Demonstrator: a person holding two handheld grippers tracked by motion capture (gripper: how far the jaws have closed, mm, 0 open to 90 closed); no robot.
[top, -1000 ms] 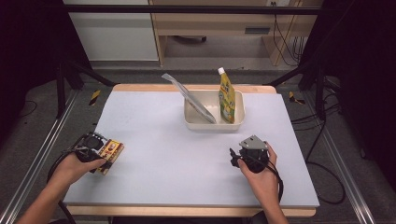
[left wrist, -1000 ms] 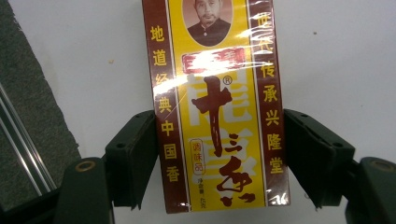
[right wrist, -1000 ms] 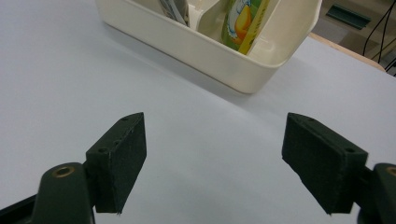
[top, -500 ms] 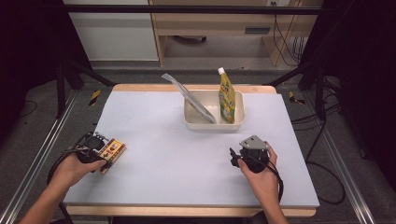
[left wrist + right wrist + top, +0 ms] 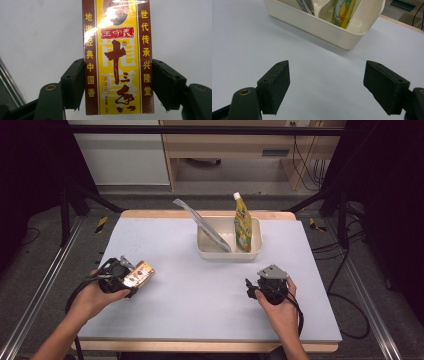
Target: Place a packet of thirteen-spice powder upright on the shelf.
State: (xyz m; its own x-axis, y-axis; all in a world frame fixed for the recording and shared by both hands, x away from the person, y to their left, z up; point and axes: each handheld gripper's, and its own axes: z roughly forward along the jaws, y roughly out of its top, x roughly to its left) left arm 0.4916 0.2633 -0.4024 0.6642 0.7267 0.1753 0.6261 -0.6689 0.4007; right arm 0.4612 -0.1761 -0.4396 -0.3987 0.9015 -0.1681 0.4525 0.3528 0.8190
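Observation:
A yellow and red-brown box (image 5: pixel 118 57) printed with Chinese characters is held between the jaws of my left gripper (image 5: pixel 118 87), which press on its two long sides. In the high view that gripper (image 5: pixel 129 279) and the box (image 5: pixel 140 273) are at the table's left, just above the surface. My right gripper (image 5: pixel 249 288) rests at the front right. Its jaws stand wide apart with nothing between them (image 5: pixel 325 82).
A cream tub (image 5: pixel 227 256) stands at the back centre, holding a leaning silver pouch (image 5: pixel 202 225) and an upright yellow-green spouted pouch (image 5: pixel 242 224). From the right gripper view the tub (image 5: pixel 319 27) lies ahead. White tabletop (image 5: pixel 190 290) stretches between the hands.
My left gripper has carried the box a little to the right and away from the table's left edge. The right gripper has stayed where it was.

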